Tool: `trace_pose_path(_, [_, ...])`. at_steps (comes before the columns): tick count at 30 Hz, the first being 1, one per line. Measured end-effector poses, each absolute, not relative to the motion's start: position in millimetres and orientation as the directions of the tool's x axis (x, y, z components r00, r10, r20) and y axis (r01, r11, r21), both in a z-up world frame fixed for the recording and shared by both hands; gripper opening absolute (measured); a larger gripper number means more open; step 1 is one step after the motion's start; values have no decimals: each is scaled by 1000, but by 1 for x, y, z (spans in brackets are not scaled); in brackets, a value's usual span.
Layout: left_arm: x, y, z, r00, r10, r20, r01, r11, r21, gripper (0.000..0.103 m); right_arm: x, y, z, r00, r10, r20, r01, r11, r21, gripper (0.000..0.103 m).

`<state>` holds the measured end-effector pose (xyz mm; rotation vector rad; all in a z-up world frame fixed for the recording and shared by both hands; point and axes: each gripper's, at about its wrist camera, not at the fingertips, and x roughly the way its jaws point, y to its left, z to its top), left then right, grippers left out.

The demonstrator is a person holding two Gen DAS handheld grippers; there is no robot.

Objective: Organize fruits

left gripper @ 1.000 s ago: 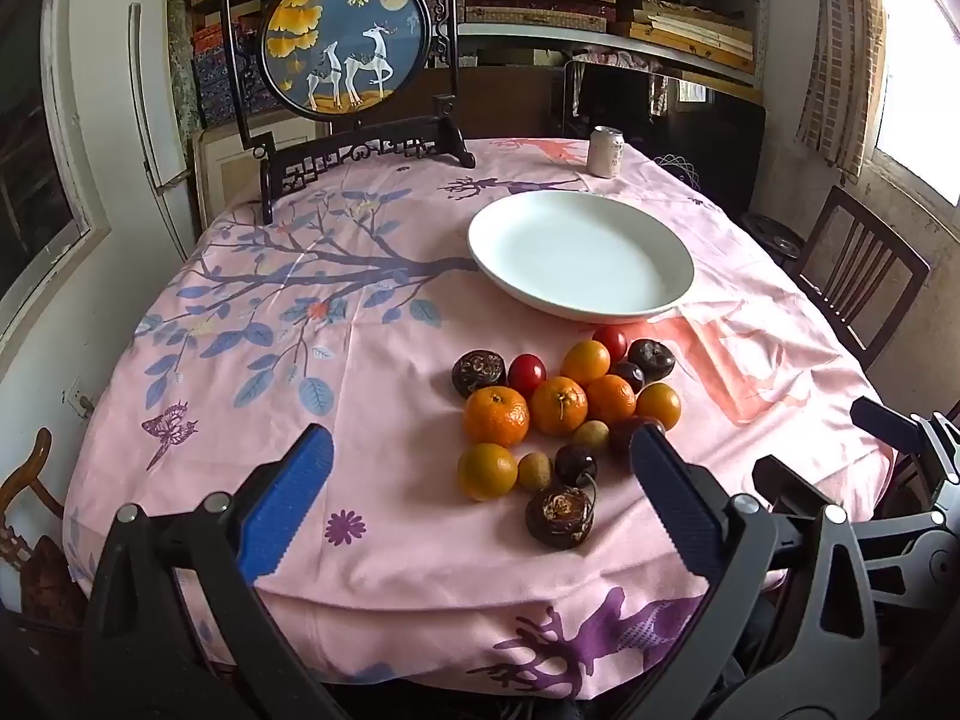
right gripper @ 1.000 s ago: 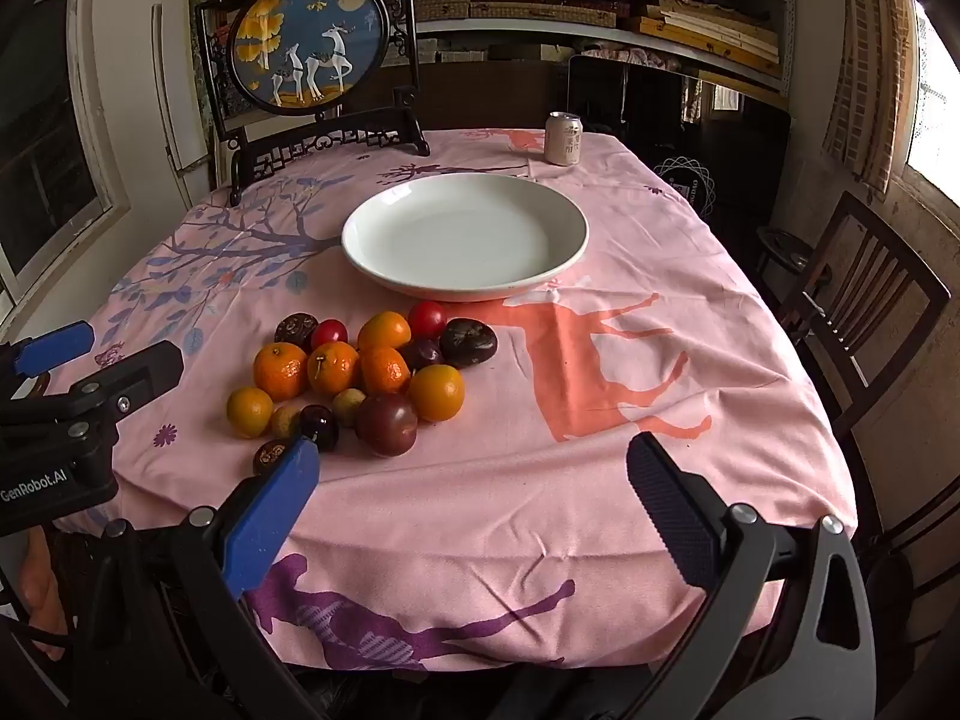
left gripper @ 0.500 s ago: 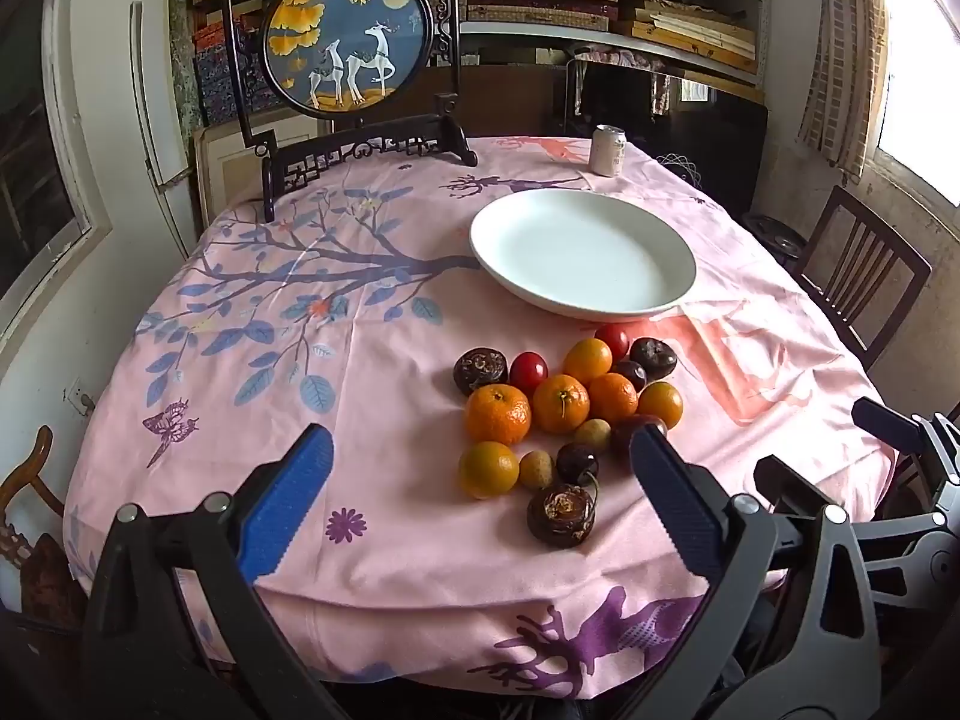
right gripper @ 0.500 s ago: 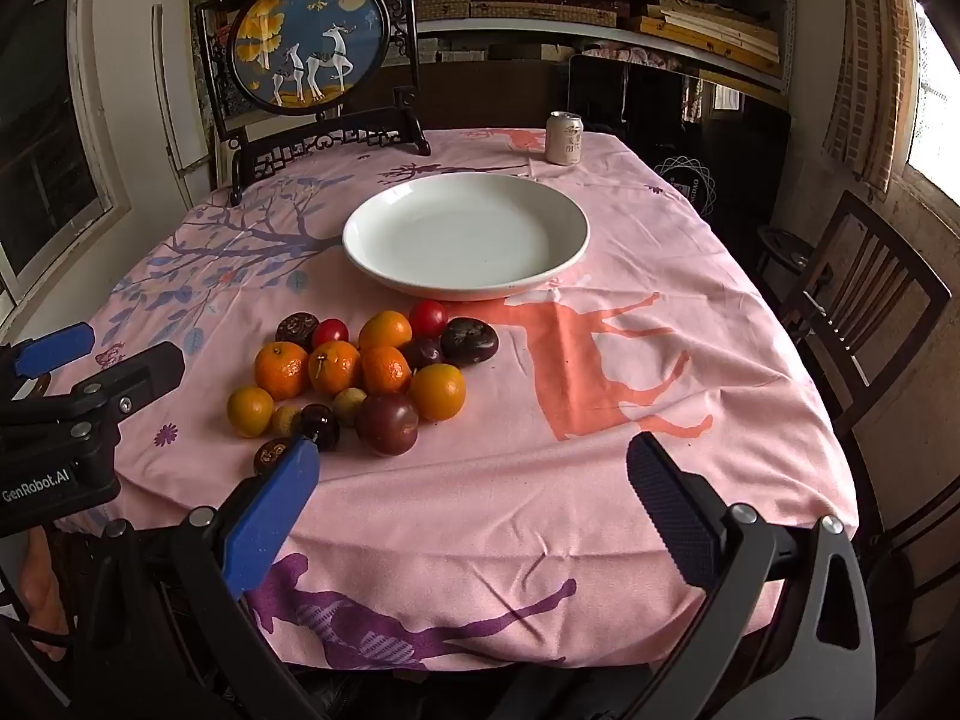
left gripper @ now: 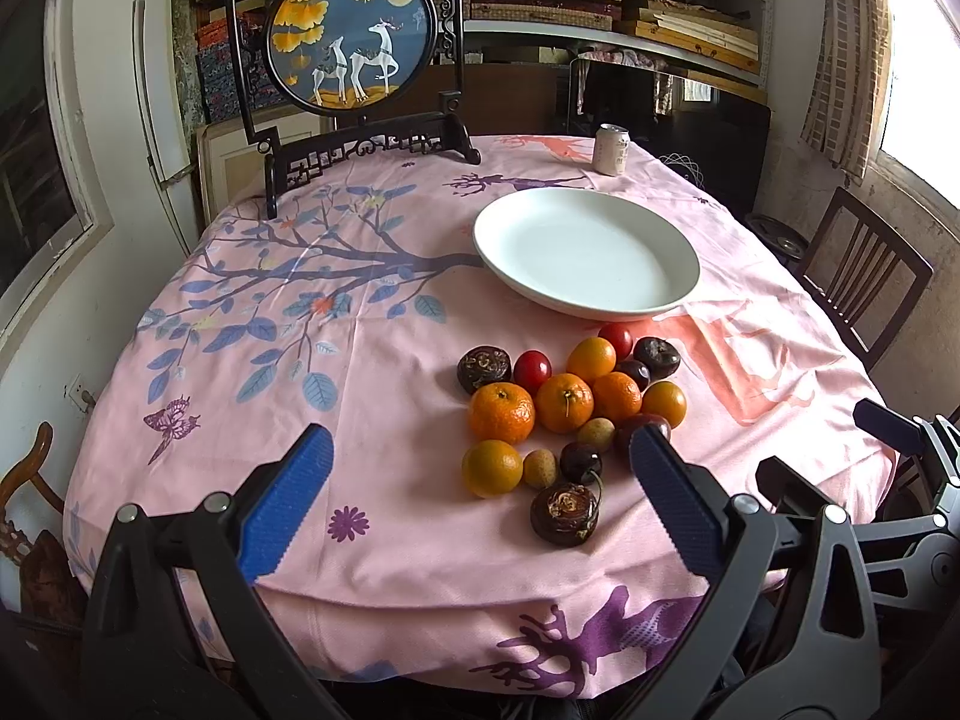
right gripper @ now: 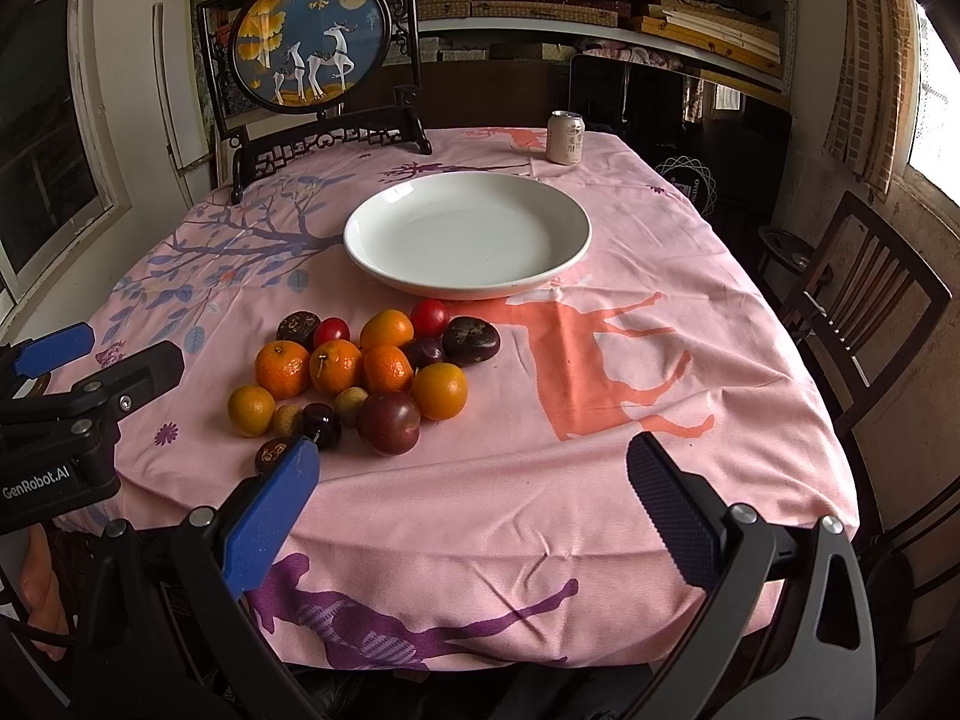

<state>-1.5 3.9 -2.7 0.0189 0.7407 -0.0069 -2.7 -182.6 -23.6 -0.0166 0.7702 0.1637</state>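
A pile of fruit (left gripper: 564,402) (right gripper: 360,372) lies on the pink tablecloth: several oranges, red and dark plums, small tan longans and brown wrinkled fruits. Behind it sits a wide white plate (left gripper: 585,255) (right gripper: 468,234) with nothing on it. My left gripper (left gripper: 480,504) hovers open over the table's near edge, a dark wrinkled fruit (left gripper: 564,513) just inside its right finger. My right gripper (right gripper: 474,504) is open too, held right of the pile, nothing between its fingers. The left gripper (right gripper: 72,384) also shows at the left edge of the right wrist view.
A framed round deer picture on a dark stand (left gripper: 354,60) (right gripper: 312,42) occupies the table's far left. A drink can (left gripper: 612,149) (right gripper: 565,137) stands at the far edge. A wooden chair (right gripper: 864,300) is at the right. Shelves of boxes fill the back wall.
Both views have shifted only very slightly; the fruit, plate and both open grippers stand as before.
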Motion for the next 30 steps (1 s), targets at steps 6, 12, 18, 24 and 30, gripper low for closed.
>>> trace_pose_path(6, [-1, 3, -2, 738, 0, -675, 13, 1000, 14, 101, -3, -183, -24, 705, 142, -694, -154, 987, 45, 102])
trace_pose_path(12, [-3, 6, -4, 738, 0, -675, 14, 1000, 15, 101, -3, -183, -24, 706, 141, -694, -154, 987, 45, 102])
trace_pose_path(18, [-1, 5, -3, 736, 0, -677, 13, 1000, 15, 101, -3, -183, -24, 705, 142, -695, -154, 987, 45, 102])
trace_pose_path(24, [-1, 3, -2, 736, 1, -677, 12, 1000, 15, 101, -3, -183, -24, 705, 142, -695, -154, 987, 45, 102])
trace_pose_path(30, [-1, 3, -3, 736, 1, -677, 12, 1000, 15, 101, -3, -183, -25, 705, 142, -695, -154, 987, 45, 102])
